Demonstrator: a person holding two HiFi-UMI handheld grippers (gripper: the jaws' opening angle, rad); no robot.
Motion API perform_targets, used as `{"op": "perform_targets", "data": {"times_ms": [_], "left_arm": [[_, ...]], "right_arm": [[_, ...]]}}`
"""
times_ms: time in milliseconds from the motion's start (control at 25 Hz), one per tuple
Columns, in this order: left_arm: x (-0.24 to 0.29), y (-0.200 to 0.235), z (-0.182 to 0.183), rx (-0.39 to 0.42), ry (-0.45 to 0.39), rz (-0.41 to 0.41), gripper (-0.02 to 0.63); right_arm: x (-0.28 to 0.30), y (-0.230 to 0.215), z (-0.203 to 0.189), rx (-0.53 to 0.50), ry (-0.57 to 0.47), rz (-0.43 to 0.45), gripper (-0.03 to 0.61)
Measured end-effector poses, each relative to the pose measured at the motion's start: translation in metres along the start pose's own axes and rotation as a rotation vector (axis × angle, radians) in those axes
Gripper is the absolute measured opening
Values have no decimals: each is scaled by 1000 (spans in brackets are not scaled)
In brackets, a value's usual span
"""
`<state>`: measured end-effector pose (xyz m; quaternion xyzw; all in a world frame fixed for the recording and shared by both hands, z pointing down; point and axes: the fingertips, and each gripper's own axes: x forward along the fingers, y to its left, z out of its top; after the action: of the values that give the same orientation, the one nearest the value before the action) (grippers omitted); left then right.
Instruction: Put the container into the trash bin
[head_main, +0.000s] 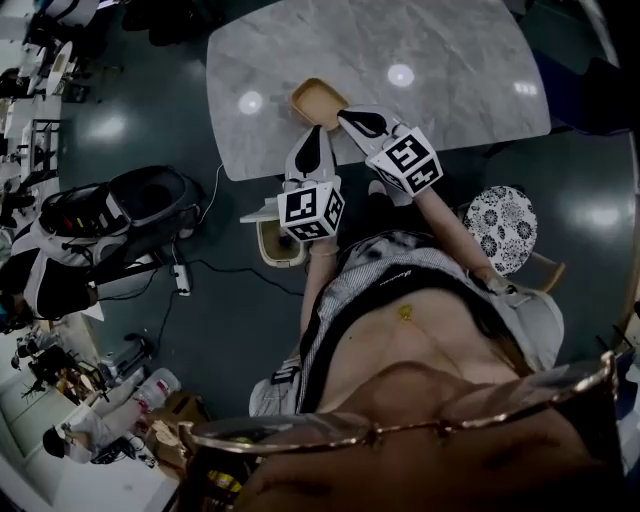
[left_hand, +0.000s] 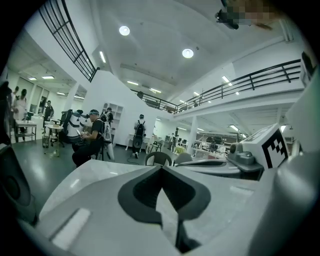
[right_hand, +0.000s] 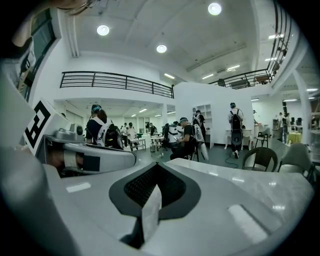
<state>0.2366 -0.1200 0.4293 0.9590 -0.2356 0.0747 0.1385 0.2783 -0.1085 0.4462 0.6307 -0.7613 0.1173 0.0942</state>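
Observation:
A shallow tan container (head_main: 318, 100) lies on the marble table (head_main: 440, 60), near its front edge. In the head view my left gripper (head_main: 317, 132) hovers just in front of the container, its tip close to the container's near rim. My right gripper (head_main: 347, 116) is beside it on the right, its tip at the container's right corner. In the left gripper view the jaws (left_hand: 162, 171) meet with nothing between them; the right gripper view shows its jaws (right_hand: 157, 174) closed the same way. Both cameras look out level across the room, so the container is hidden from them. No trash bin is identifiable.
A beige chair (head_main: 280, 245) stands under the table edge below my left gripper. A black backpack (head_main: 150, 200) and a power strip (head_main: 182, 280) lie on the dark floor at the left. A patterned stool (head_main: 500, 228) stands at the right. People sit and stand far off (left_hand: 92, 137).

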Motion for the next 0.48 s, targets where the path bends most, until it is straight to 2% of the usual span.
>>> {"op": "perform_targets", "data": {"times_ms": [280, 480], "left_arm": [[13, 19, -13, -14, 34, 29, 0], [22, 38, -12, -5, 52, 15, 0]], "right_arm": [[21, -19, -23, -3, 66, -4, 26], [38, -23, -23, 20, 77, -35, 26]]}}
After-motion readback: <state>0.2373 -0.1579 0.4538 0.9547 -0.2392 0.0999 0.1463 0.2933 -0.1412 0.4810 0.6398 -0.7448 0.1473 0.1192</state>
